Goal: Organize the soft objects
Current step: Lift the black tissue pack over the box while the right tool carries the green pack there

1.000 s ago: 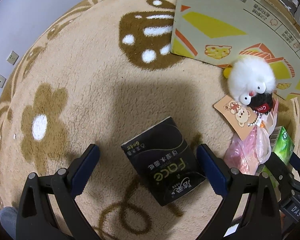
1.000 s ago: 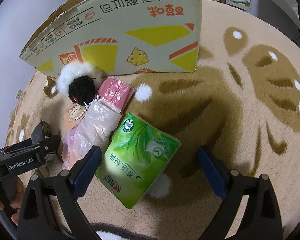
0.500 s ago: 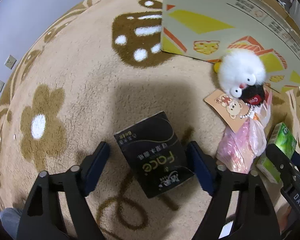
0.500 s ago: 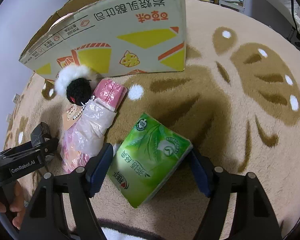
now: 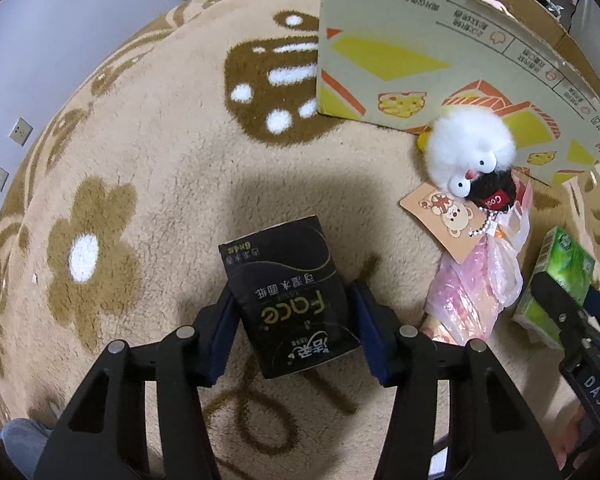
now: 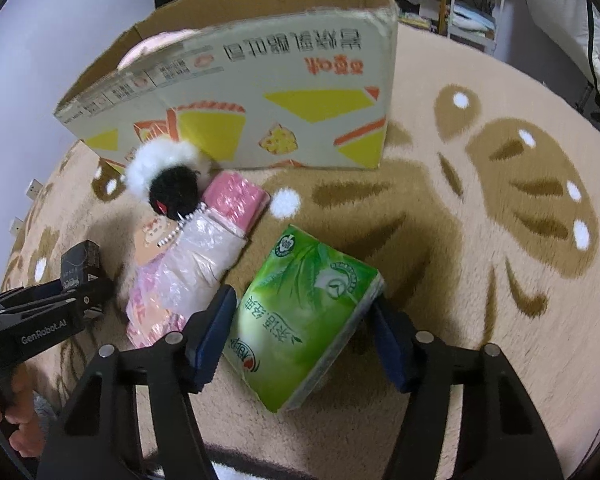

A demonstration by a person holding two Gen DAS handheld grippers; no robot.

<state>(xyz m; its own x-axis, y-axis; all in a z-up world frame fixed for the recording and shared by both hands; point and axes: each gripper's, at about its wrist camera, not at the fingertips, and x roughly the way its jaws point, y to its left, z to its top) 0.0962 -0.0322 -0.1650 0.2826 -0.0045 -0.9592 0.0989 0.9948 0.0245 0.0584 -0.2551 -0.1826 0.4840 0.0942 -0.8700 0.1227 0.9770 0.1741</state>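
Observation:
My left gripper (image 5: 294, 326) is shut on a black tissue pack (image 5: 290, 296), its blue pads pressed on both sides; the pack rests on the beige rug. My right gripper (image 6: 306, 334) is shut on a green tissue pack (image 6: 304, 324), which looks lifted a little off the rug. Between them lie a white-and-black fluffy toy (image 5: 474, 160) with a bear tag and a pink pack in a clear plastic bag (image 6: 192, 264). The open cardboard box (image 6: 260, 120) stands behind them, with something pink inside.
The rug (image 5: 160, 200) has brown flower patterns. A wall with sockets (image 5: 20, 132) is at the left. Shelves and furniture (image 6: 460, 8) stand behind the box. The left gripper also shows in the right wrist view (image 6: 52, 312).
Both grippers moved forward and closed: the left onto the black tissue pack, the right onto the green one. The right view rose a little, showing the box's open top.

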